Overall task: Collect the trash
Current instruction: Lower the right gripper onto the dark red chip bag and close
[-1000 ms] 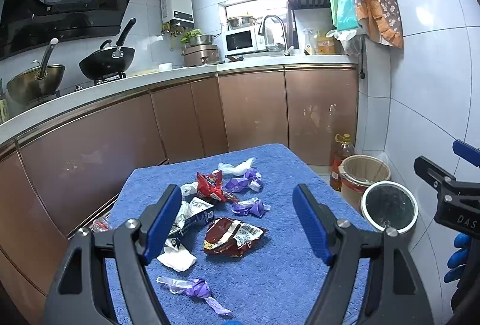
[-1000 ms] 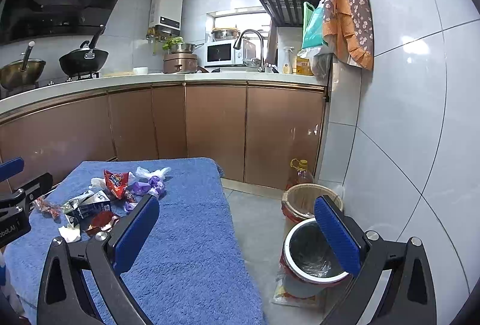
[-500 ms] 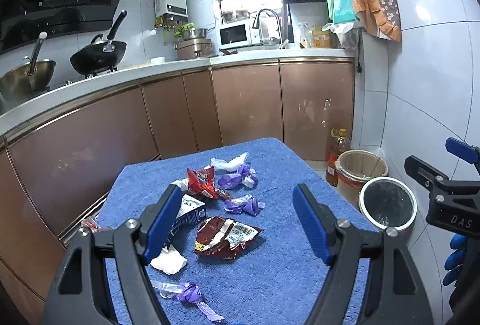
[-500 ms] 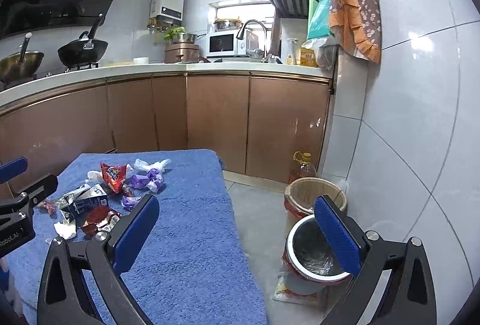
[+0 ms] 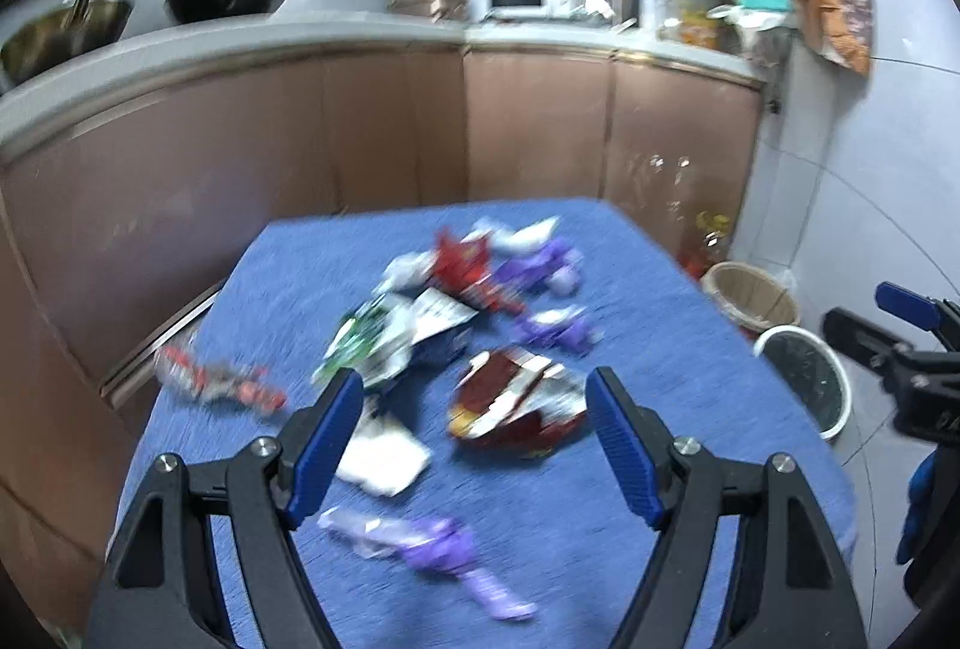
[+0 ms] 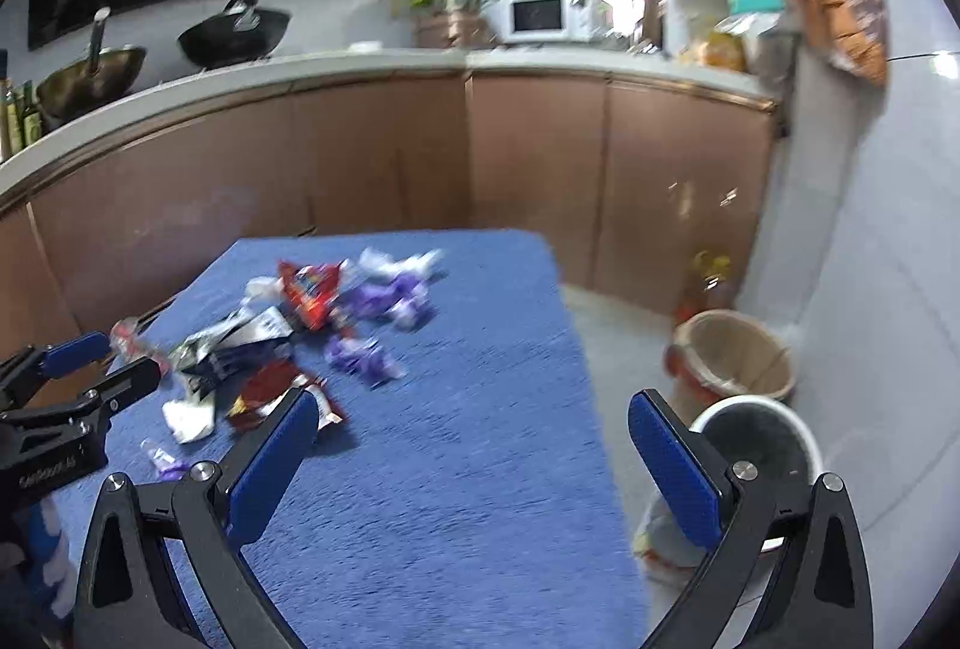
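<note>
We hold both tools above a table covered in a blue towel [image 5: 660, 349], and both pictures are smeared by motion blur. Our left gripper [image 5: 474, 445] has its jaws spread wide with nothing between them, hovering over the near end of the litter. Between and beyond its fingers lies a dark red snack bag [image 5: 516, 409]; just beside the left finger sits a crumpled white tissue [image 5: 384, 454], and nearest the camera a purple wrapper [image 5: 444, 544]. Only this view shows that purple wrapper plainly; in the right view it is a small scrap half hidden behind the left tool.

Farther back the pile holds a bright red packet [image 5: 465, 262], a white and green carton [image 5: 375, 340], more purple wrappers [image 5: 555, 328], and a red wrapper [image 5: 216, 385] apart near the towel's left edge.

Our right gripper [image 6: 474, 460] is likewise spread and empty, over bare towel [image 6: 480, 469] to the right of the trash. Its view shows the floor better: a white-rimmed bin [image 6: 759, 445] with a dark liner standing close to the table's right side, a tan bin [image 6: 735, 355] just behind it, and a yellow-capped bottle [image 6: 705, 283] against the cabinets. The left view catches those bins only at its right side, partly behind the right tool.
</note>
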### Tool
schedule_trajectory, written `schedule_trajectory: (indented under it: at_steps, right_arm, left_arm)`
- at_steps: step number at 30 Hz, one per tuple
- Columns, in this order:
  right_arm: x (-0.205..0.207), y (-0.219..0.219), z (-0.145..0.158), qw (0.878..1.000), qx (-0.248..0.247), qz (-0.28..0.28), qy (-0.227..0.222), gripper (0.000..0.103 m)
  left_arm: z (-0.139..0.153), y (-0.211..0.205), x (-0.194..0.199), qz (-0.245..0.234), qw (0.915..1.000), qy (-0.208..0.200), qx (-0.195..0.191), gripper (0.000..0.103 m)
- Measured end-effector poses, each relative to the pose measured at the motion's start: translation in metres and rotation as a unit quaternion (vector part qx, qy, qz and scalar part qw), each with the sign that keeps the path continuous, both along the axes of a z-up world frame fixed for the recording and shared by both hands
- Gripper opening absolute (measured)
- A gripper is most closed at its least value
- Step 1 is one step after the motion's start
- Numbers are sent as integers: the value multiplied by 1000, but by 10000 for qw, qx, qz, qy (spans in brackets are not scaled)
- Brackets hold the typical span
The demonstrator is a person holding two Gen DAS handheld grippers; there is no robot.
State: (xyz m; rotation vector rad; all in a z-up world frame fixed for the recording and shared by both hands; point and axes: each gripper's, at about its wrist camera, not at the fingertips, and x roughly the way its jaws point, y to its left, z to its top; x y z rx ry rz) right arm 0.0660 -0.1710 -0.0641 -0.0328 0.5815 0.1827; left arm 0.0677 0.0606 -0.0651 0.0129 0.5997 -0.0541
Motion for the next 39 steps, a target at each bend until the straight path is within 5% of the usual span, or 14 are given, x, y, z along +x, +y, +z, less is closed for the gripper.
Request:
schedule_trajectory:
  at_steps: [6,11,14,20,29,39]
  right_arm:
    - [22,20,-23,9973,188,518,489,103]
    - [50,43,-44,9889,381,1102,920,78]
    - [68,61,-54,9803,481,1509,1181,67]
    - [107,90,-68,9631,578,2128,1542,61]
    - [150,110,-97,9393,605,2629,2118,54]
    - [156,121,-121,9292,459,2834,2326,36]
  left_arm:
    - [-43,71,9,430,9954,762,-378,75]
    - [-68,108,20,349,9851,1348,-1014,73]
    - [-74,115,32,169,9776,1584,-1378,73]
    - [-80,116,68,-150,9640,1970,-1778,73]
    - [-93,104,96,-263,9519,2436,-1840,72]
    - [-96,103,101,-115,9474,2617,-1837,39]
